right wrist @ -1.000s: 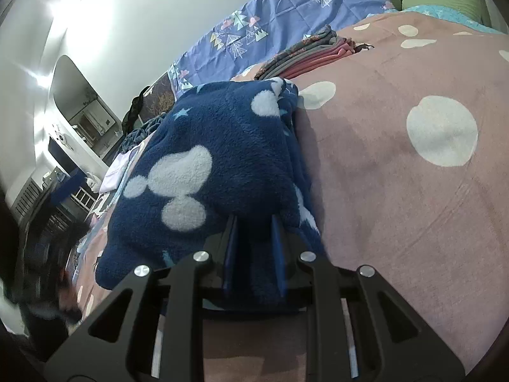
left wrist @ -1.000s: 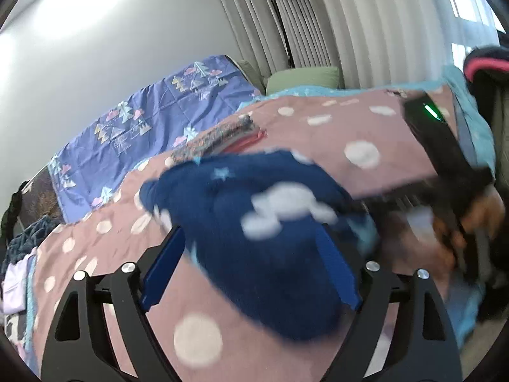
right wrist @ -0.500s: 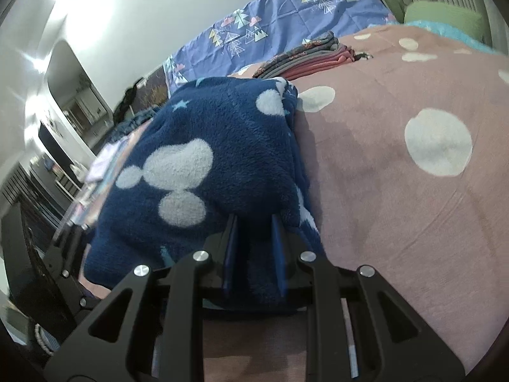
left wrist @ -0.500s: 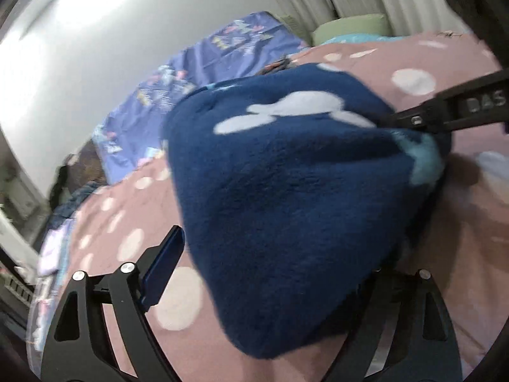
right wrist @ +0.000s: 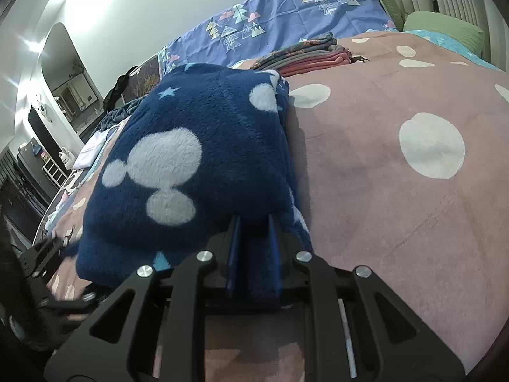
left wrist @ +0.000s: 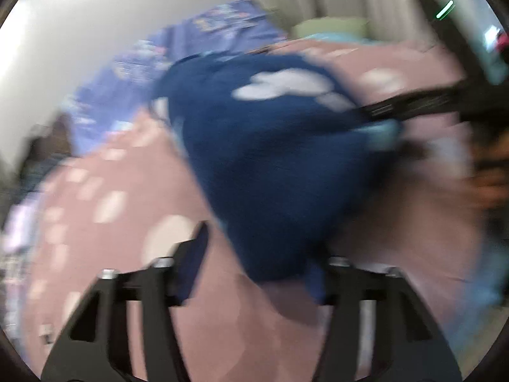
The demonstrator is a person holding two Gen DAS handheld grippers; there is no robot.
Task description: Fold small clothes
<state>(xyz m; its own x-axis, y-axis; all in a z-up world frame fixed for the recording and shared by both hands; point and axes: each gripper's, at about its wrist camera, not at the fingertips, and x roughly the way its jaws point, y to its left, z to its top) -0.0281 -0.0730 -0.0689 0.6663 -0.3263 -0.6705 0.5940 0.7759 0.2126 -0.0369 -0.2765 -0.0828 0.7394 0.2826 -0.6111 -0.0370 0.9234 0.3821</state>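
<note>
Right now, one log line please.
right gripper: shut on blue fleece | left gripper: open, at fleece | surface: pink spotted blanket

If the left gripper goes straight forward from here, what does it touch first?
Most likely the navy fleece garment, which bulges right ahead of the open left gripper; the view is blurred, so depth is uncertain.

We see a navy fleece garment (right wrist: 197, 165) with white rounded blotches and small pale-blue stars, folded into a thick bundle. It lies on the pink, white-dotted bedspread (right wrist: 397, 191), its near edge pinched between the right tongs (right wrist: 253, 251). In the blurred left wrist view it (left wrist: 280, 165) appears as a bulging heap.
</note>
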